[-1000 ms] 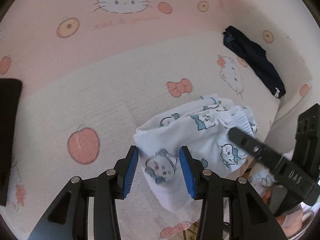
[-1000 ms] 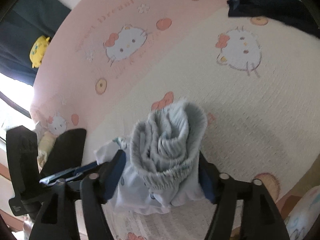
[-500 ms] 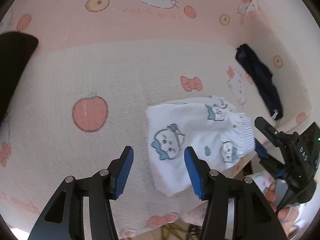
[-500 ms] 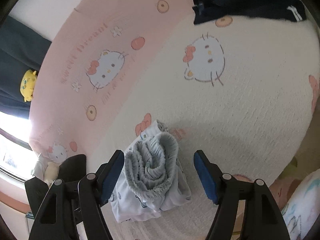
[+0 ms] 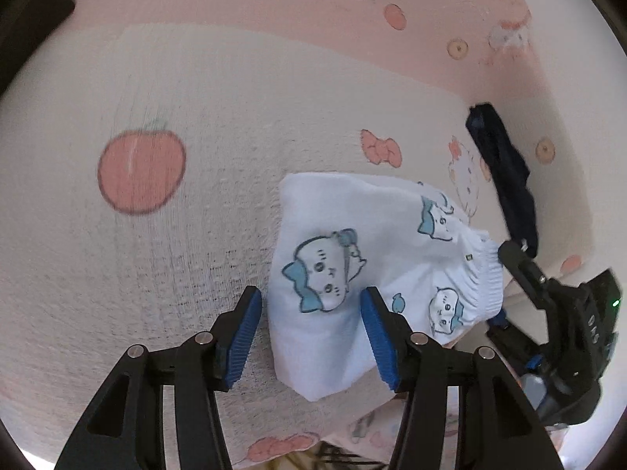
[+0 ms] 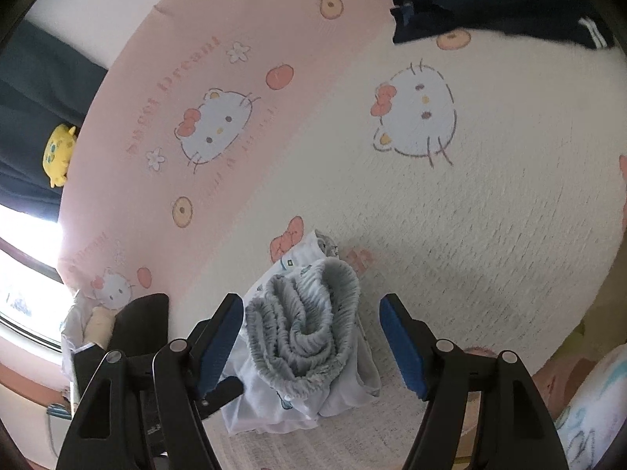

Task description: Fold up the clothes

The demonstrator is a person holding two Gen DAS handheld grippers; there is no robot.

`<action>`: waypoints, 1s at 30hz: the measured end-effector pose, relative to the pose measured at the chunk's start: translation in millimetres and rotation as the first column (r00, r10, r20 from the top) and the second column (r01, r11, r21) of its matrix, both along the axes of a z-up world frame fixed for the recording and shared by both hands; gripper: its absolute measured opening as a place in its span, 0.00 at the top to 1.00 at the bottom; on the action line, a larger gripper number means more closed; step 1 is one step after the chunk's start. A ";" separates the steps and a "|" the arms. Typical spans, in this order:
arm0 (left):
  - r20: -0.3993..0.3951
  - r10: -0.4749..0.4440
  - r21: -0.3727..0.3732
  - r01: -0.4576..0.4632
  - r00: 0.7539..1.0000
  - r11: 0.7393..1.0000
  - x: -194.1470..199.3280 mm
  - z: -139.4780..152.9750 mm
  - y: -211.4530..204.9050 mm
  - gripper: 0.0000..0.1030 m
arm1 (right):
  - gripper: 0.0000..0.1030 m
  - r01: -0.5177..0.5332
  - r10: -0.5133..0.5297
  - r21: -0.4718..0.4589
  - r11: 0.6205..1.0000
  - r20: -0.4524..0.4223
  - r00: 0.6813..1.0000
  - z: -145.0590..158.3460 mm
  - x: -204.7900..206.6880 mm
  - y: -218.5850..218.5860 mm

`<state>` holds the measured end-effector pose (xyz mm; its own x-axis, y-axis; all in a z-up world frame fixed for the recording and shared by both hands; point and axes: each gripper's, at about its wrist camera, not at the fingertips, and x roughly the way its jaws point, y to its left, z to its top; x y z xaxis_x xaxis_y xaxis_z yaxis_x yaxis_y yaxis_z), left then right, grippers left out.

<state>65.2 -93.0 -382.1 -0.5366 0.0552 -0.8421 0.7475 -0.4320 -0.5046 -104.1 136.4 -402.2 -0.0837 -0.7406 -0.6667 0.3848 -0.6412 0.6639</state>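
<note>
White shorts (image 5: pixel 345 274) with blue cartoon prints lie folded on the bed sheet (image 5: pixel 196 215), close to its near edge. My left gripper (image 5: pixel 309 325) hovers over the folded end, open, and its blue pads (image 5: pixel 243 333) stand either side of the cloth without pressing it. In the right wrist view the gathered elastic waistband (image 6: pixel 309 321) bunches up between the blue pads (image 6: pixel 403 344) of my right gripper (image 6: pixel 311 342), which is open and clear of the fabric. The right gripper (image 5: pixel 503 284) also shows at the waistband end in the left wrist view.
A dark navy garment (image 5: pixel 505 180) (image 6: pixel 490 4) lies farther back on the pink and cream cartoon-cat sheet (image 6: pixel 490 215). A yellow plush toy (image 6: pixel 58 152) sits against a dark panel (image 6: pixel 31 90) at the left. The bed's edge drops off just below both grippers.
The left jaws widened and the cloth between them dropped flat onto the sheet; that view rolled and sank. The right gripper drew back from the waistband bunch, which had filled its gap.
</note>
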 end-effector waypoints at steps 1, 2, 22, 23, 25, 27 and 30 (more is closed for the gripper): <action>-0.011 0.004 0.008 -0.004 1.000 1.000 1.7 -0.6 -1.0 0.52 | 0.30 0.003 -0.003 -0.005 1.000 0.011 1.000 -0.9 -0.5 0.1; -0.023 0.008 0.016 -0.008 1.000 1.000 3.5 -1.3 -2.0 0.52 | 0.30 0.006 -0.006 -0.013 1.000 0.022 1.000 -1.7 -0.9 0.5; -0.109 0.095 0.029 -0.092 0.990 0.995 2.2 -2.4 1.0 0.52 | 0.30 -0.060 0.065 -0.051 0.997 0.118 0.991 -23.6 -0.7 -20.4; -0.103 0.090 0.022 -0.088 0.991 0.996 0.3 -2.0 1.7 0.52 | 0.30 -0.070 0.074 -0.041 0.997 0.109 0.991 -25.1 0.0 -22.7; -0.093 0.080 0.009 -0.079 0.993 0.997 -3.6 -1.1 2.9 0.52 | 0.30 -0.071 0.075 -0.037 0.997 0.098 0.992 -26.0 0.6 -24.4; -0.081 0.069 -0.005 -0.070 0.994 0.998 -7.6 -0.2 4.2 0.53 | 0.32 -0.058 0.062 -0.042 0.997 0.099 0.993 -27.1 0.1 -24.0; -0.038 0.042 -0.036 -0.043 0.998 0.998 -16.5 4.6 6.5 0.54 | 0.37 -0.010 0.019 -0.062 0.998 0.143 0.990 -31.3 -3.0 -18.3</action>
